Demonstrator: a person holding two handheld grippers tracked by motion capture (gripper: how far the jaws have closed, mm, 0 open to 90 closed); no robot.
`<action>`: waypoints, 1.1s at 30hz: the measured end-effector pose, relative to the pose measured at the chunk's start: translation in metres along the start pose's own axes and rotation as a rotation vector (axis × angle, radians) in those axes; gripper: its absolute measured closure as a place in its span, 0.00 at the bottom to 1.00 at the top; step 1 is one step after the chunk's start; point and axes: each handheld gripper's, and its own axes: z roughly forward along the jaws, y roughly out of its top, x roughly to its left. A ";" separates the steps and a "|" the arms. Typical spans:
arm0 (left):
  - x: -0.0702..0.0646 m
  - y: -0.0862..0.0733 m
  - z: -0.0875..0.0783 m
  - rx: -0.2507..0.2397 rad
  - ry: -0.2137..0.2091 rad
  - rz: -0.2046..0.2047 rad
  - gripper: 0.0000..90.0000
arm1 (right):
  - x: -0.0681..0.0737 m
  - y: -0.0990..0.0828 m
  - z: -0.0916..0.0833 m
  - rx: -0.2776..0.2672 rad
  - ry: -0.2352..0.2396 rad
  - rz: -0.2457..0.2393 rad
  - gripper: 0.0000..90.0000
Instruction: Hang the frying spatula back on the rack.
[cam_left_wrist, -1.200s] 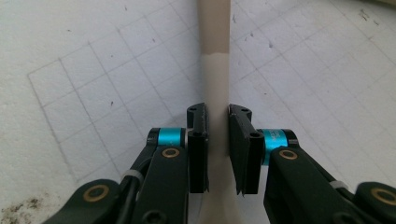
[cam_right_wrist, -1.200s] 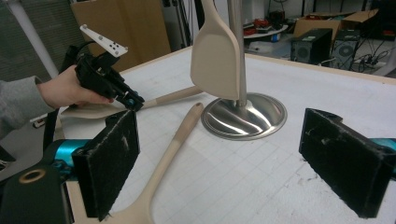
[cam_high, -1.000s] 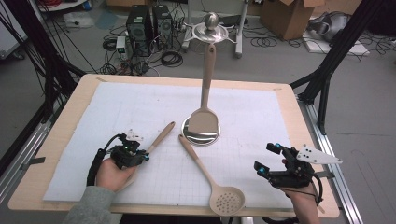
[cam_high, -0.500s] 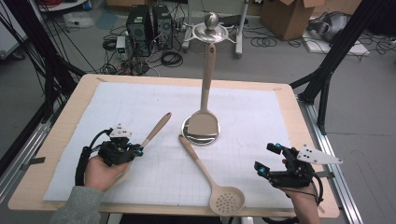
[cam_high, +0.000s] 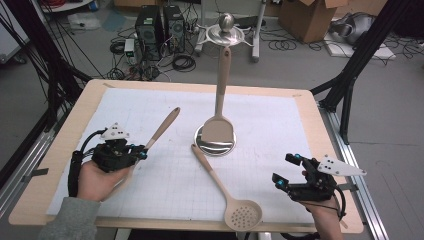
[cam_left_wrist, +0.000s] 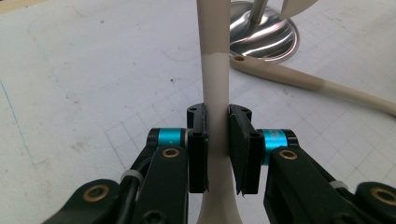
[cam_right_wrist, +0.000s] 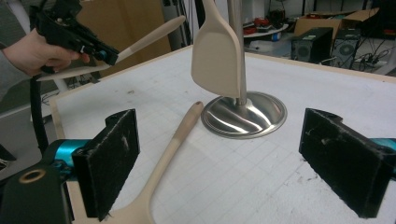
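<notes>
While the left gripper (cam_high: 141, 151) clenched its fingers on a spoon handle (cam_high: 162, 128) at left of frame above the tabletop (cam_high: 300, 95), the right gripper (cam_high: 288, 171) stood released, lower right.

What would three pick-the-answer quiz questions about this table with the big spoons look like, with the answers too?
1. Where is the slotted spoon?
A. Lying flat on the white mat
B. Hanging on the metal stand
C. In the right gripper

2. How many beige utensils are there?
A. One
B. Three
C. Five

3. What is the left gripper doing?
A. Lying open on the mat
B. Clamped on a utensil handle
C. Holding the stand

Answers:
1. A, because the high view shows it lying on the mat below the stand.
2. B, because there is the held one, the slotted spoon, and the spatula hanging on the stand.
3. B, because the left gripper view shows both pads pressed against the beige handle.
</notes>
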 end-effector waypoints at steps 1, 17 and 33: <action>-0.001 0.001 -0.002 -0.002 -0.001 0.001 0.87 | 0.000 0.000 0.000 0.001 0.000 0.000 0.12; -0.006 0.033 -0.035 -0.056 -0.023 0.026 0.87 | 0.000 0.000 -0.001 -0.001 -0.001 0.002 0.12; -0.014 0.066 -0.054 -0.099 -0.038 0.054 0.87 | 0.000 0.001 -0.003 -0.009 0.009 0.005 0.12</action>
